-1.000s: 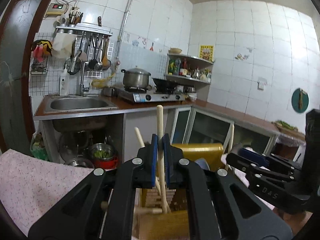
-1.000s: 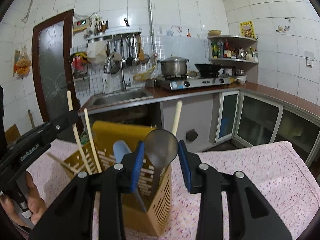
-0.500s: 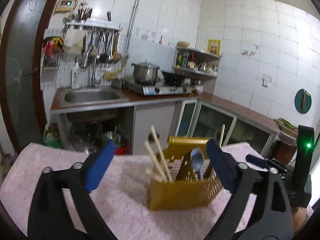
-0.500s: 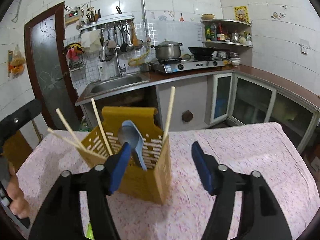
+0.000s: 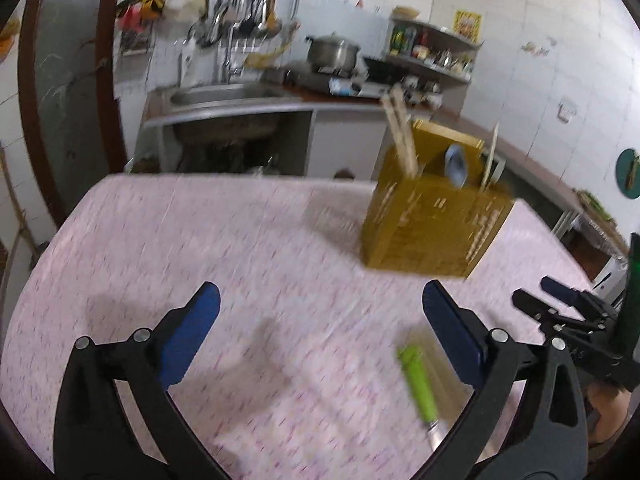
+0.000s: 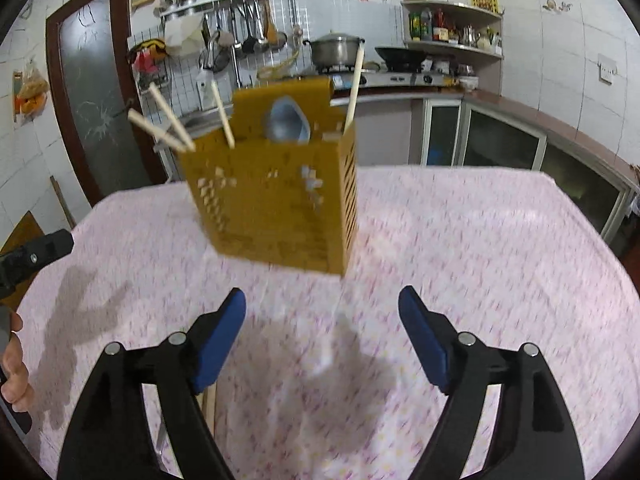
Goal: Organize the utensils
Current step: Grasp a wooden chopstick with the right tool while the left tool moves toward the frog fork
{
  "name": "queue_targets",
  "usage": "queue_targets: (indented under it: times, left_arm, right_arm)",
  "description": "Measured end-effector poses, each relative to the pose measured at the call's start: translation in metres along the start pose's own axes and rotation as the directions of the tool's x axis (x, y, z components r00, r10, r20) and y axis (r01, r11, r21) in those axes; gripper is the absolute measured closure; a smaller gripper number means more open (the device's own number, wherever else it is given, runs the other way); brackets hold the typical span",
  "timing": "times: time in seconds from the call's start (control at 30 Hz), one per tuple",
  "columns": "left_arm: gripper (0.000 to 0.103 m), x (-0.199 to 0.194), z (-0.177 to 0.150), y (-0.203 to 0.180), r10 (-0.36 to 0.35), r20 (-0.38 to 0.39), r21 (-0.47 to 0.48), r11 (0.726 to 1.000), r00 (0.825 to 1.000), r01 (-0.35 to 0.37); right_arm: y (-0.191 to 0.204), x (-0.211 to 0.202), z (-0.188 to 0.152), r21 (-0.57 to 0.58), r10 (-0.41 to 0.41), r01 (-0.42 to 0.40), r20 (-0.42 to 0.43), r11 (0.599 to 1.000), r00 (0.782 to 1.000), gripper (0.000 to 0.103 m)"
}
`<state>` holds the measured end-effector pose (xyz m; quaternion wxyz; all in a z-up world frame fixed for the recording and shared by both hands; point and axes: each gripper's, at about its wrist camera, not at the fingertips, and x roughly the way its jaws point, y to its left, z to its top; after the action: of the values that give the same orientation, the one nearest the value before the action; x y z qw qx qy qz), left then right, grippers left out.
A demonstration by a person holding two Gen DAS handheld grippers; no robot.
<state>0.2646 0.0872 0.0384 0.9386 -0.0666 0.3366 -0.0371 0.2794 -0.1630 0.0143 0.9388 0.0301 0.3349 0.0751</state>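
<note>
Spreading apart with nothing between them, the left gripper (image 5: pixel 320 324) had its blue fingers (image 5: pixel 192 332) over bare pink cloth, and its jaws were opening. The right gripper (image 6: pixel 322 332) was likewise empty, its fingers (image 6: pixel 220 340) opening above the cloth-covered surface (image 6: pixel 480 260).

Motion blur smeared both views. Low right in the left view lay a green-handled utensil (image 5: pixel 418 380), its metal end cut off behind the right-hand finger, so its kind could not be told. At the lower left of the right view a pale wooden stick (image 6: pixel 210 400) was mostly hidden under the left-hand finger.

One yellow utensil holder (image 6: pixel 276 196) stood on the surface, upper centre in the right view and upper right in the left view. It held four wooden chopsticks (image 6: pixel 160 120) by the right view's count, one metal spoon (image 6: pixel 280 124) and one blue spoon (image 6: pixel 302 128) behind it; their lower parts were hidden inside the holder.

A second before, the left fingers had been clamped on a chopstick over the holder and the right fingers had framed the metal spoon; both grippers had since backed away, and the holder sat well beyond them.
</note>
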Motion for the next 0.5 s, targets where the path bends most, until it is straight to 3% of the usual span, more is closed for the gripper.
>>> queue_targets:
  times: [0.3,0.37,0.5]
  left_arm:
    - [0.005,0.007,-0.039,0.023,0.05,-0.083,0.004,0.999,0.995,-0.05]
    - [0.005,0.009,-0.044,0.024,0.064,-0.107,0.017,0.998,0.992,-0.063]
    - [0.005,0.011,-0.045,0.029,0.086,-0.131,0.011,0.996,0.988,-0.085]
  right_arm:
    - [0.035,0.016,-0.023,-0.057,0.007,-0.012,-0.086,0.998,0.996,0.028]
    - [0.046,0.021,-0.026,-0.083,0.0,-0.01,-0.112,0.996,0.994,0.043]
    - [0.056,0.033,-0.03,-0.081,0.023,-0.038,-0.173,0.996,0.985,0.057]
